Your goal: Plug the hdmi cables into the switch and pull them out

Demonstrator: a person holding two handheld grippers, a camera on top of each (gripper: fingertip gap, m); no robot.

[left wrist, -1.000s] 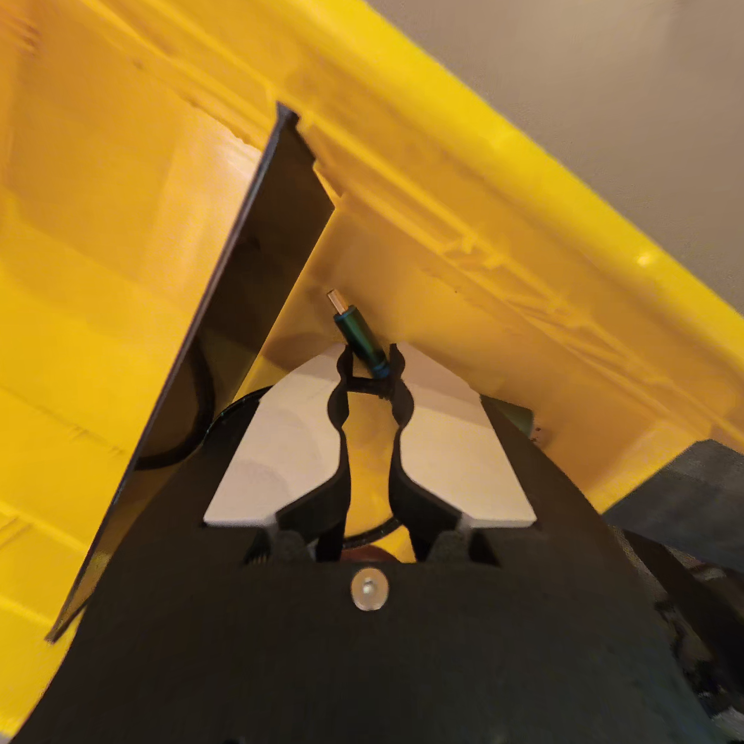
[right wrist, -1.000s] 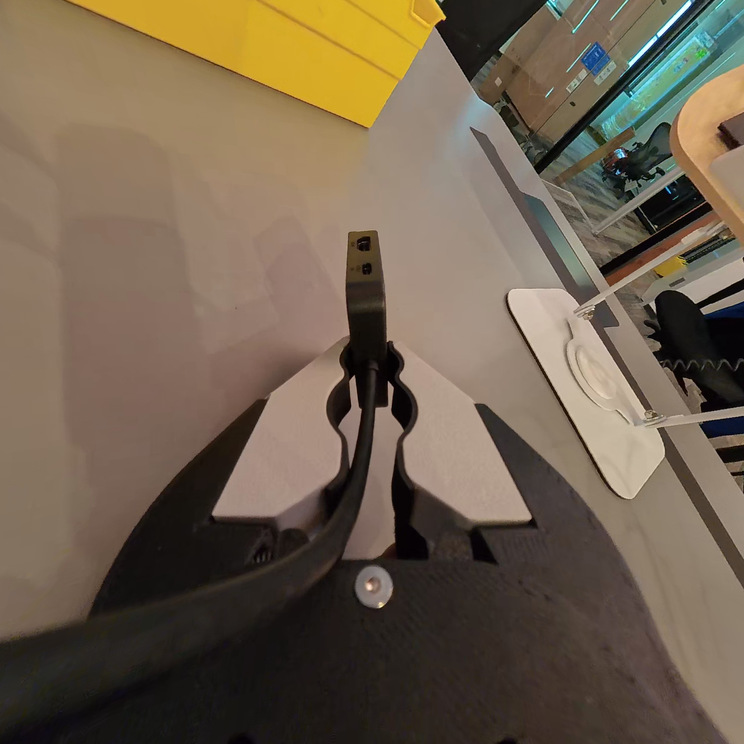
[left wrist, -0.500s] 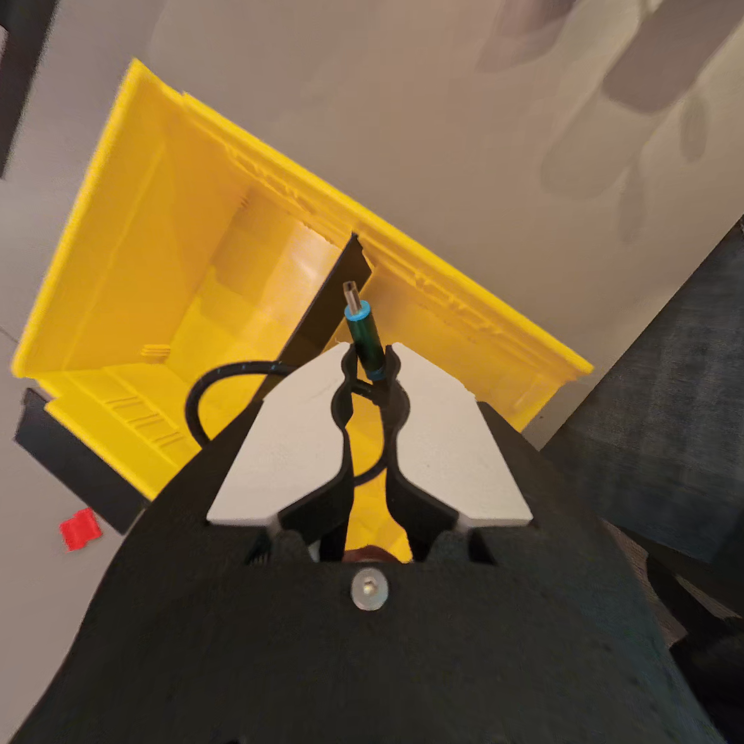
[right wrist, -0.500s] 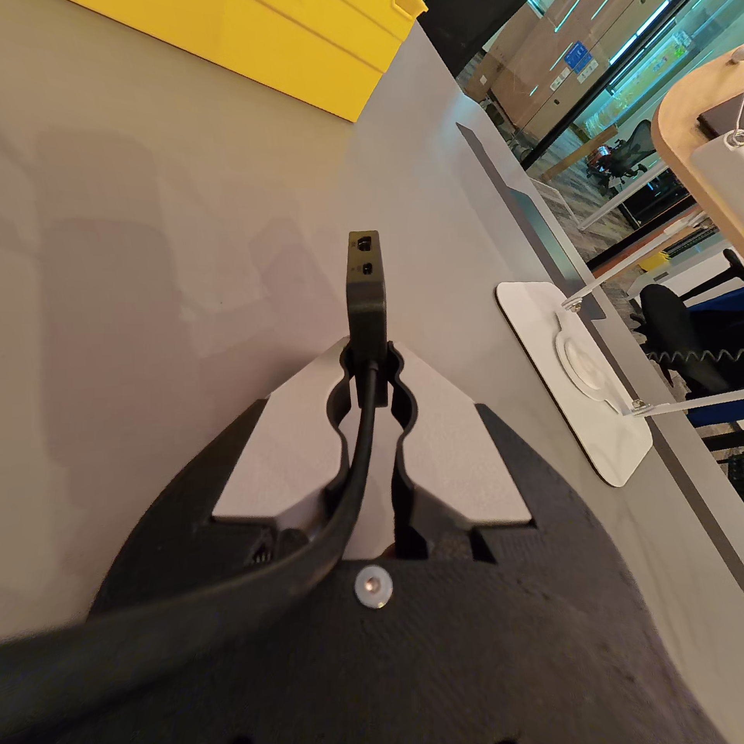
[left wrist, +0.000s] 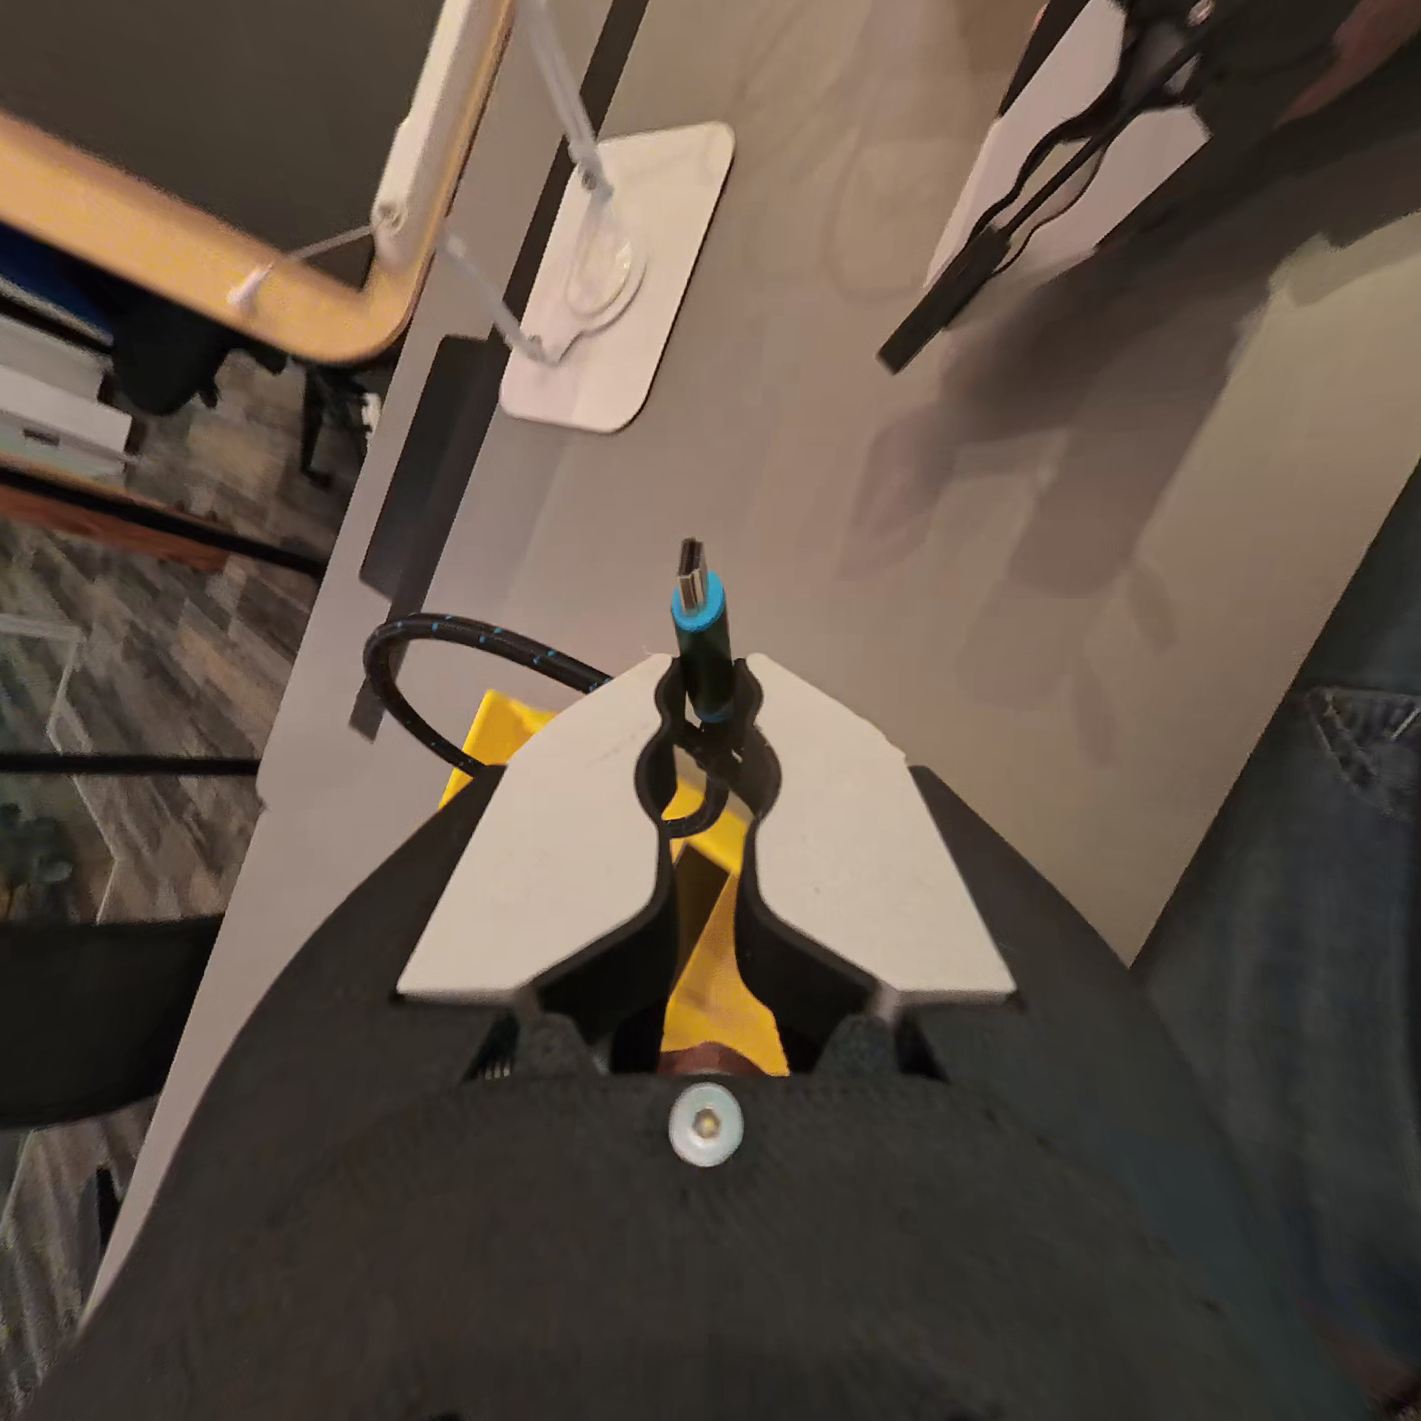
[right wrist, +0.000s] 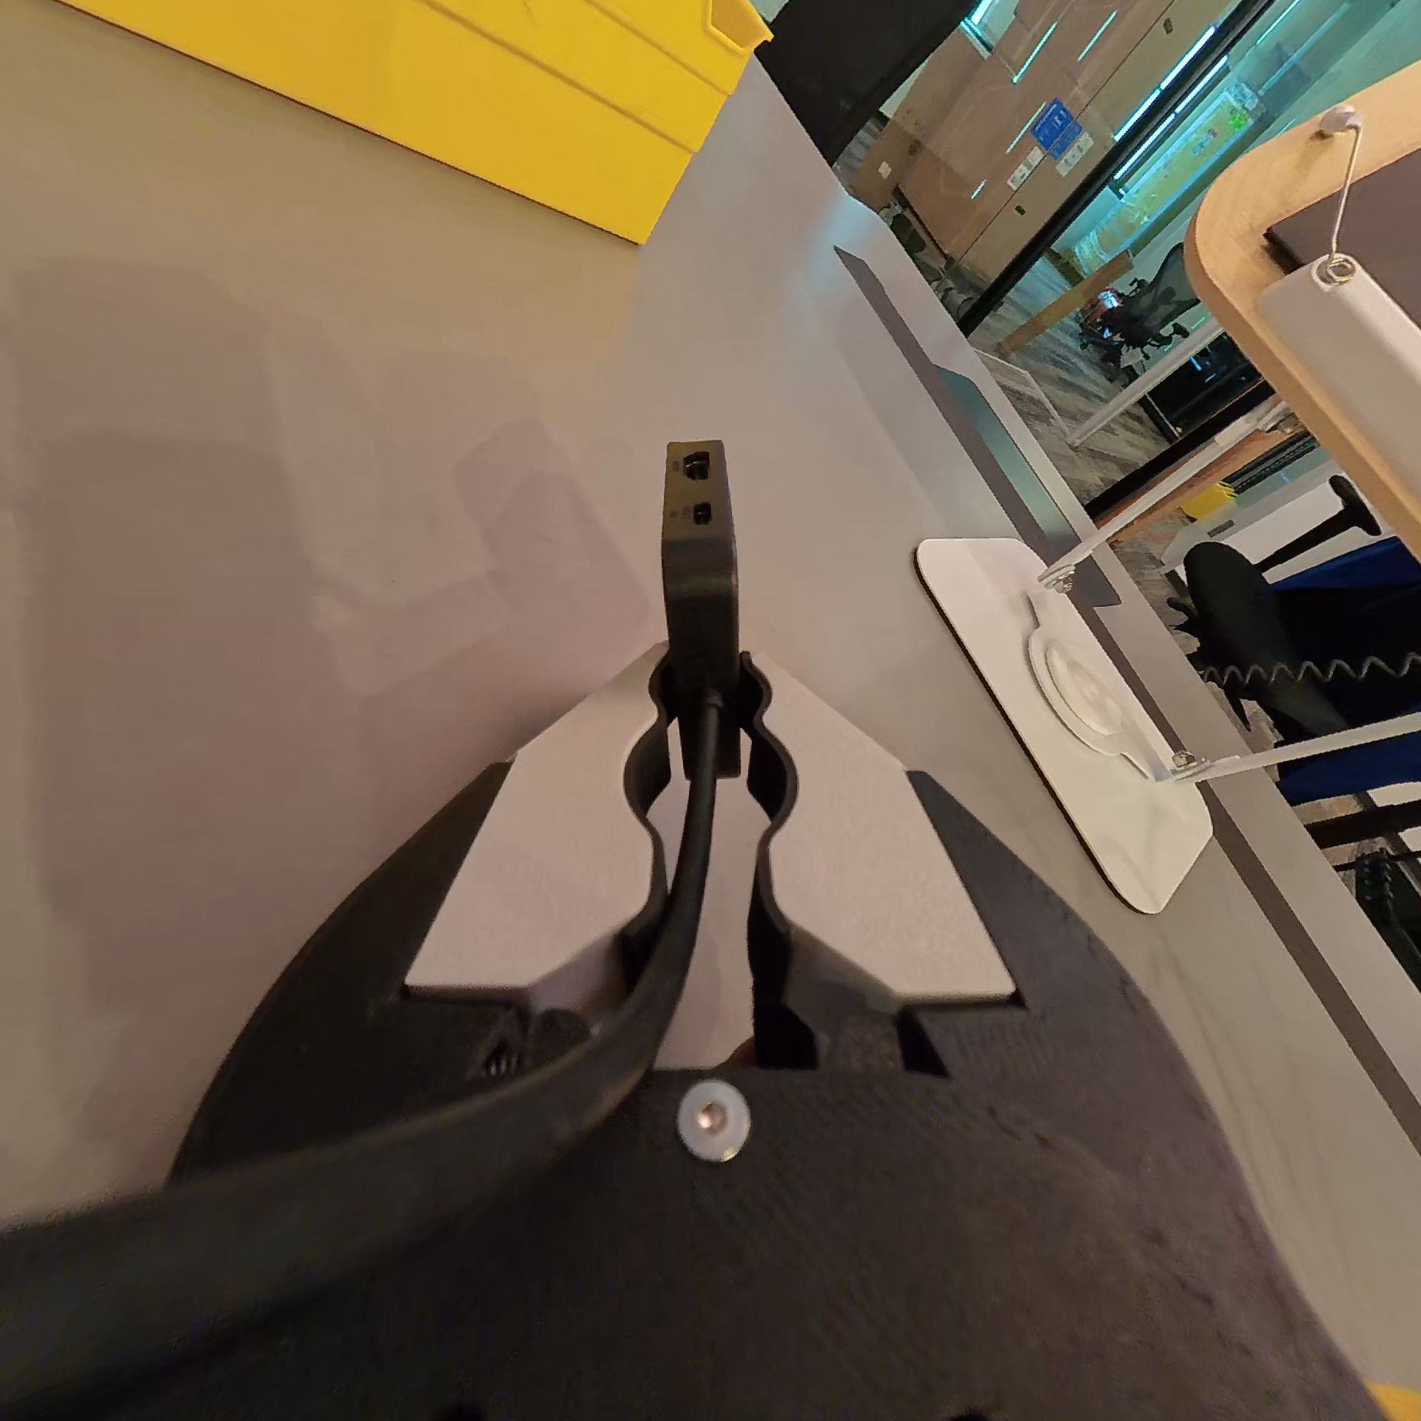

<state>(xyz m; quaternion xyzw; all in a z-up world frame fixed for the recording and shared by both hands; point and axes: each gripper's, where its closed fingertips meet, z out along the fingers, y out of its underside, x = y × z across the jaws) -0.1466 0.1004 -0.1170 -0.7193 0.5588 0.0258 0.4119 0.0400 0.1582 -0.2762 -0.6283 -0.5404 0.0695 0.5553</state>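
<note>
My left gripper point(left wrist: 706, 692) is shut on an HDMI plug point(left wrist: 700, 619) with a blue collar and bare metal tip, pointing forward above the grey table. Its black braided cable point(left wrist: 430, 653) loops off to the left. My right gripper point(right wrist: 701, 692) is shut on the black HDMI switch point(right wrist: 698, 538), held on edge with two ports on its far end facing away; the switch's own black cable point(right wrist: 692, 830) runs back between the fingers. The right gripper with the switch point(left wrist: 953, 284) also shows far off at the top right of the left wrist view.
A yellow bin point(right wrist: 477, 100) stands at the far left of the right wrist view; a piece of it point(left wrist: 715, 946) shows under my left fingers. A white stand base point(left wrist: 615, 277) point(right wrist: 1069, 715) with clear rods sits near the table's edge point(left wrist: 323, 653). A person's jeans point(left wrist: 1307, 1000) are at right.
My left gripper has lifted the plug out of the yellow bin and swung away from it, now facing the white stand and the other gripper. The right gripper holds the switch almost still.
</note>
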